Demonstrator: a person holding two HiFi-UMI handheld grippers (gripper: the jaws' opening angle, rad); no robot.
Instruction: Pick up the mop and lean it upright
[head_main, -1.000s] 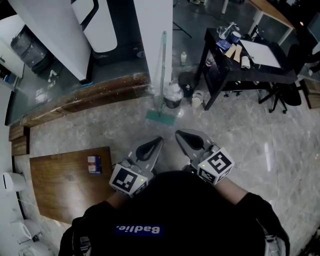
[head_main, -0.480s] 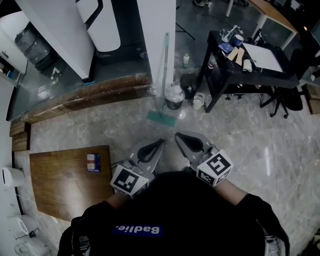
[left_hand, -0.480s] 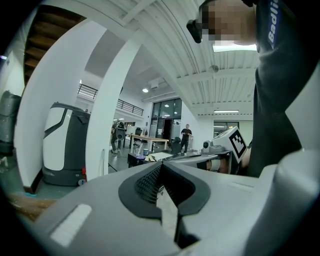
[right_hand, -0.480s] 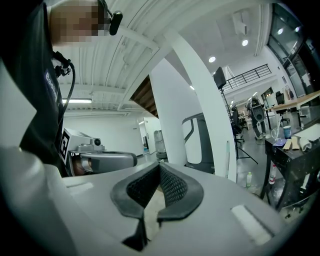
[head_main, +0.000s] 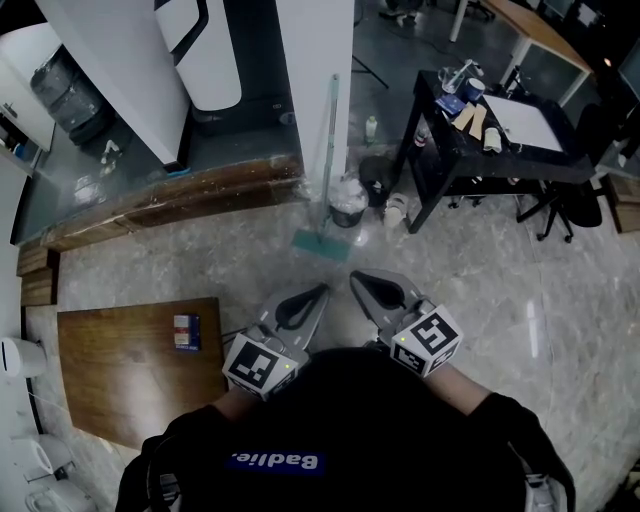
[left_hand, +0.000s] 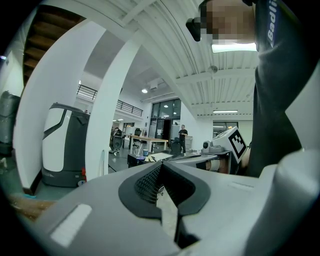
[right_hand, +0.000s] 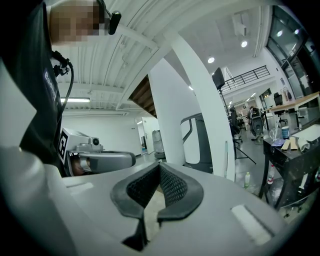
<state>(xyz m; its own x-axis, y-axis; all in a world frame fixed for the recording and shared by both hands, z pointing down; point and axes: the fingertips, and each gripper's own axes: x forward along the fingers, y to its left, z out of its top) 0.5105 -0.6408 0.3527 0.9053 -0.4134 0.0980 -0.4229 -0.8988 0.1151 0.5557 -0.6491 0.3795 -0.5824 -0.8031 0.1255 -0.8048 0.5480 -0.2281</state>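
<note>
Marble floor (head_main: 480, 290): one leaning mop (head_main: 326, 165); left claw (head_main: 322, 289), right claw (head_main: 355, 277), both closed.

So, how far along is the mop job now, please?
Done, it seems: the mop leans upright against the white pillar, its head on the floor. In hand: nothing; the left gripper and right gripper are both shut and empty, away from it. Left: nothing visible.

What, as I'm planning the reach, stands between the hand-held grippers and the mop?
Nothing visible does: only bare floor lies between the left hand-held gripper, the right hand-held gripper and the mop. A bin stands beside the mop, off that path.
</note>
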